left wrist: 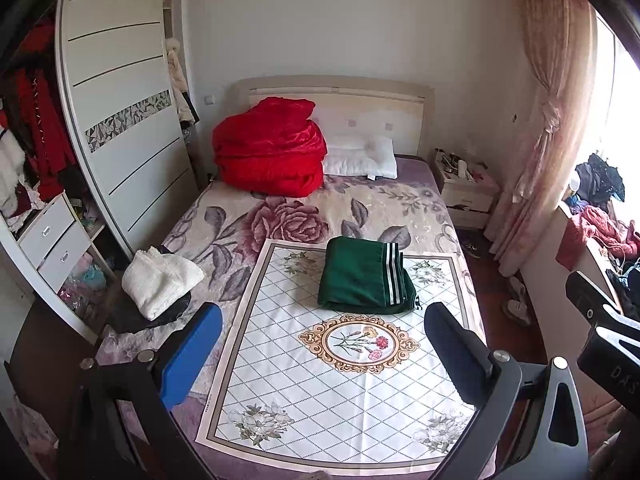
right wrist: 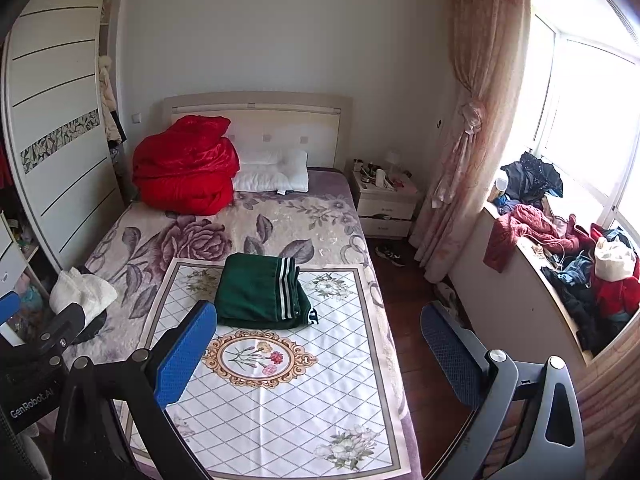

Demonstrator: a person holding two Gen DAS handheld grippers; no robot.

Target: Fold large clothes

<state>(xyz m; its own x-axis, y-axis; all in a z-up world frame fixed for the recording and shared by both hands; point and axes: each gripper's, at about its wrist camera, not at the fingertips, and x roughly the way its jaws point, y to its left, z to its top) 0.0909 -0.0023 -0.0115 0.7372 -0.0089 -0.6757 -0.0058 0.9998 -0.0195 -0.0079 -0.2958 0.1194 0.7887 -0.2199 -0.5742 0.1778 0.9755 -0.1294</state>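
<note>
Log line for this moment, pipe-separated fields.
left gripper: open, empty | right gripper: open, empty | green garment: folded, on white cloth | white towel: left bed edge | both grippers off the garment

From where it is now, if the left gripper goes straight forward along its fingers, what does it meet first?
Probably the folded green garment on the patterned cloth. The left gripper is open, holds nothing, and the garment sits just beyond its fingertips. Depth is unclear: a lower path would meet the cloth first.
</note>
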